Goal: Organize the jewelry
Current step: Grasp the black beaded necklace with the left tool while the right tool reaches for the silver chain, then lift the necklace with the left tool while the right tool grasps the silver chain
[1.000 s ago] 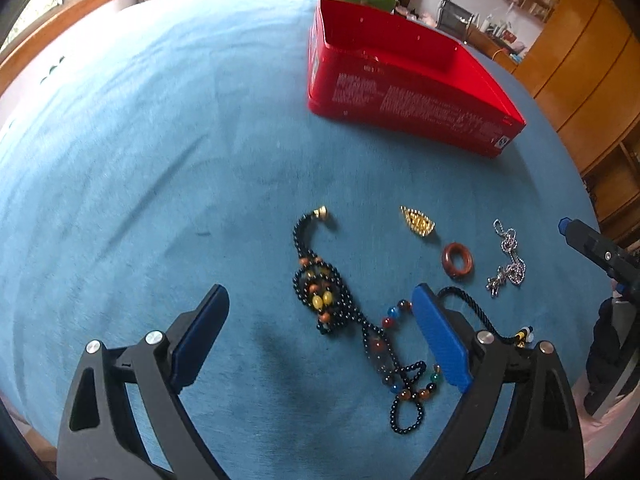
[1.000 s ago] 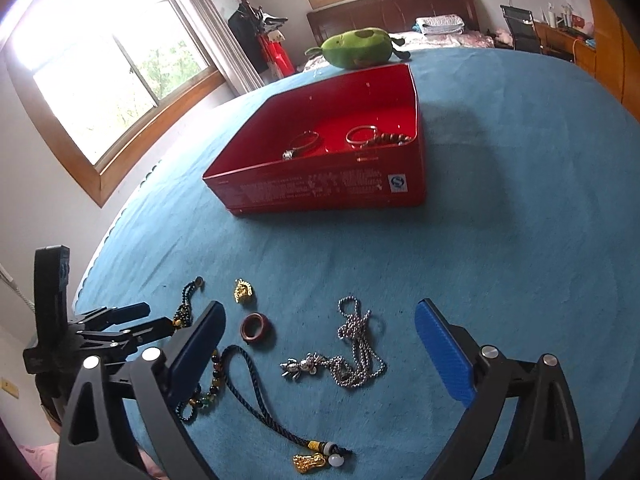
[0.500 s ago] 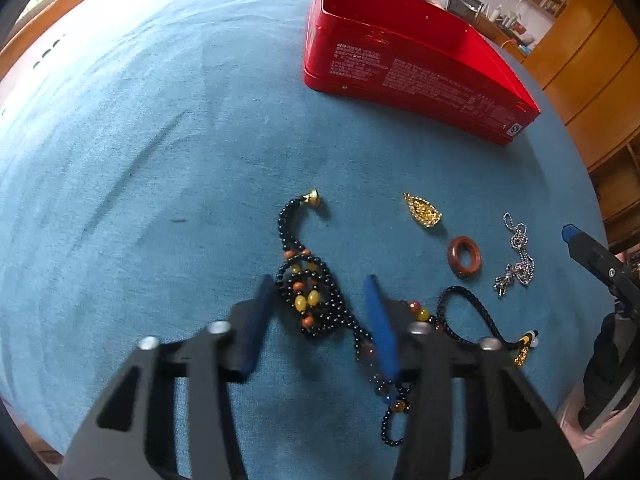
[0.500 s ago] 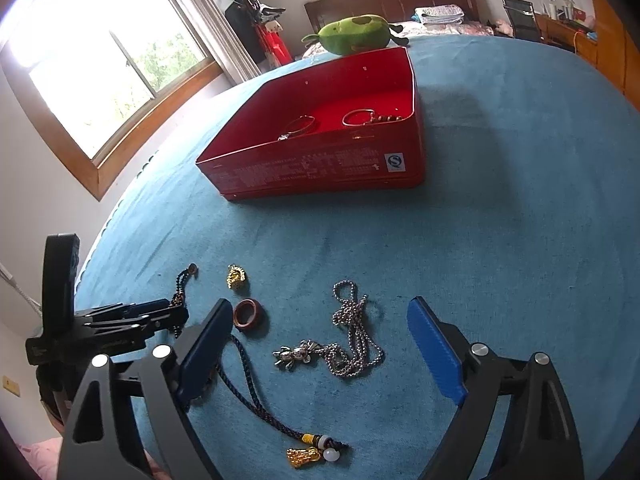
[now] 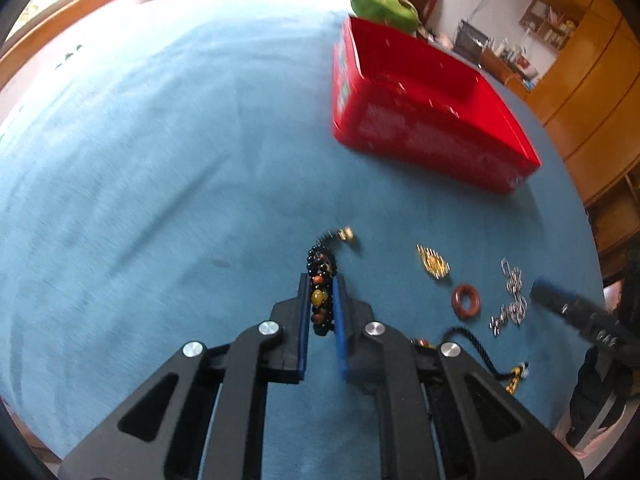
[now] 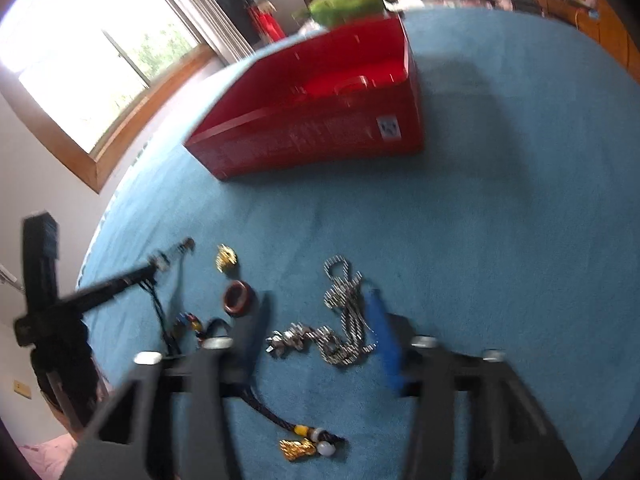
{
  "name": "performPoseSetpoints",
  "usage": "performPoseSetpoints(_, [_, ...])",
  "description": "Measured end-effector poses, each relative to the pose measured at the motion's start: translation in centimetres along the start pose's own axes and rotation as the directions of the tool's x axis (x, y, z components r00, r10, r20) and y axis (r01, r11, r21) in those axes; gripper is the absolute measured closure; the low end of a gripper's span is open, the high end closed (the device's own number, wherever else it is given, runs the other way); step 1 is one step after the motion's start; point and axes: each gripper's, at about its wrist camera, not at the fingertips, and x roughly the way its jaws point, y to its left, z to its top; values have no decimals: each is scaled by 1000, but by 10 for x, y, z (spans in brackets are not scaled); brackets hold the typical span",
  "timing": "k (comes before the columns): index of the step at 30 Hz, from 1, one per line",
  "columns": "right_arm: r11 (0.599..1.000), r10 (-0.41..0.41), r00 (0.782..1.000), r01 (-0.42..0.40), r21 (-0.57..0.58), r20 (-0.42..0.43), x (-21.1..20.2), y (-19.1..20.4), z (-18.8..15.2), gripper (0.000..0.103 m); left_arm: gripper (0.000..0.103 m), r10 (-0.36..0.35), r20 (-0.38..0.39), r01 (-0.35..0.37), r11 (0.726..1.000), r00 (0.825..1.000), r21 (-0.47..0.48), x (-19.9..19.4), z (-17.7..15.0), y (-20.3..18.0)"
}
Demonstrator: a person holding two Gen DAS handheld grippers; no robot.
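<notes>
My left gripper (image 5: 322,280) points down at the blue cloth, its jaws closing, and the pads press on a black bead necklace (image 5: 320,300) with yellow and orange beads. The necklace's gold-capped end (image 5: 345,234) sticks out ahead of the tips. The jaws of my right gripper (image 6: 316,300) are closing around a silver chain (image 6: 344,320) that lies between the fingers. The view is blurred and I see no firm squeeze. A red box (image 6: 320,136) stands further back with a bangle (image 6: 352,82) inside.
On the blue cloth (image 5: 160,160) also lie a gold pendant (image 5: 432,262), a brown ring (image 5: 466,300) and a black cord with a gold charm (image 6: 280,420). A green plush toy (image 5: 380,4) sits behind the red box (image 5: 420,136). Wooden cabinets stand at the right.
The left jaws came together from wide open onto the bead cluster. The right jaws narrowed from wide open to either side of the silver chain.
</notes>
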Motion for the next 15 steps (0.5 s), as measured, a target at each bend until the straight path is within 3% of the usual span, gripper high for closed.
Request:
performPoseSetpoints(6, [1000, -13, 1000, 14, 17, -21, 3, -7, 3, 60, 94, 29, 68, -27, 999, 997, -20, -13, 26, 7])
performPoseSetpoints(13, [997, -57, 996, 54, -55, -65, 23, 6, 11, 55, 94, 26, 113, -24, 999, 993, -22, -20, 40, 14])
performPoseSetpoints(15, [993, -88, 994, 83, -81, -58, 24, 10, 11, 61, 94, 27, 85, -27, 1000, 996, -10, -8, 41, 13])
